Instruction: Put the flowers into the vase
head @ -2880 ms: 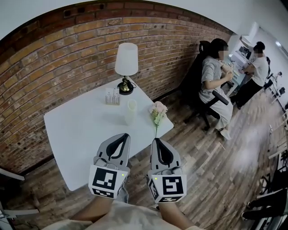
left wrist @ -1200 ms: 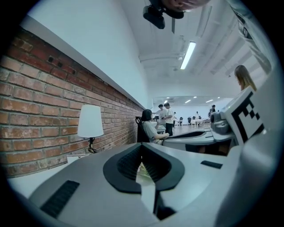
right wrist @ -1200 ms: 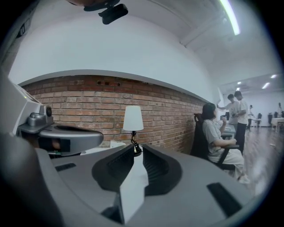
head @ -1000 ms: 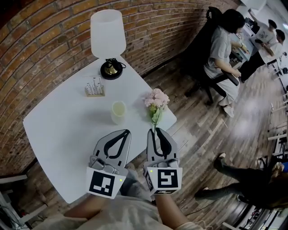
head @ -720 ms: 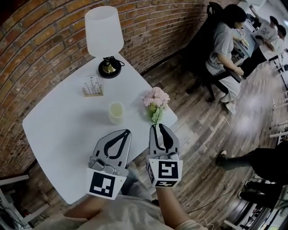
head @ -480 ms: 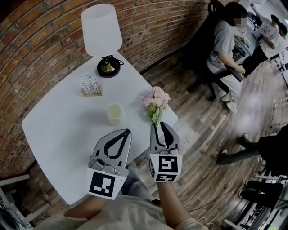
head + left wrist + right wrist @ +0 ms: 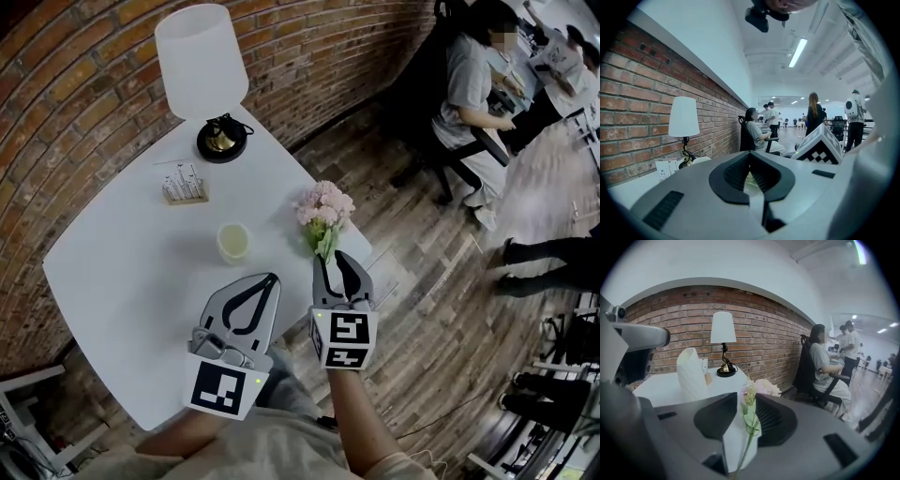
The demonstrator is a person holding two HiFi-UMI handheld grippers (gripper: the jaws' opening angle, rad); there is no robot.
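The pink flowers (image 7: 324, 204) hang over the near right corner of the white table (image 7: 122, 281), their green stem running down between the jaws of my right gripper (image 7: 330, 259). In the right gripper view the bloom (image 7: 761, 386) stands just past the right gripper (image 7: 746, 401). Its jaws have just been opening, and the thin stem sits in a gap wider than itself. The pale vase (image 7: 232, 242) stands upright left of the flowers and shows as a ribbed white shape (image 7: 691, 373). My left gripper (image 7: 270, 278) hovers shut and empty over the table's near edge.
A white lamp (image 7: 202, 56) and a small card holder (image 7: 183, 183) stand at the table's far side by the brick wall. A person (image 7: 469, 75) sits in a chair to the right, over the wood floor. Others stand further off.
My right gripper has sunk toward the table corner with the flowers, and its jaws have parted wider round the stem. The left gripper has shifted only slightly.
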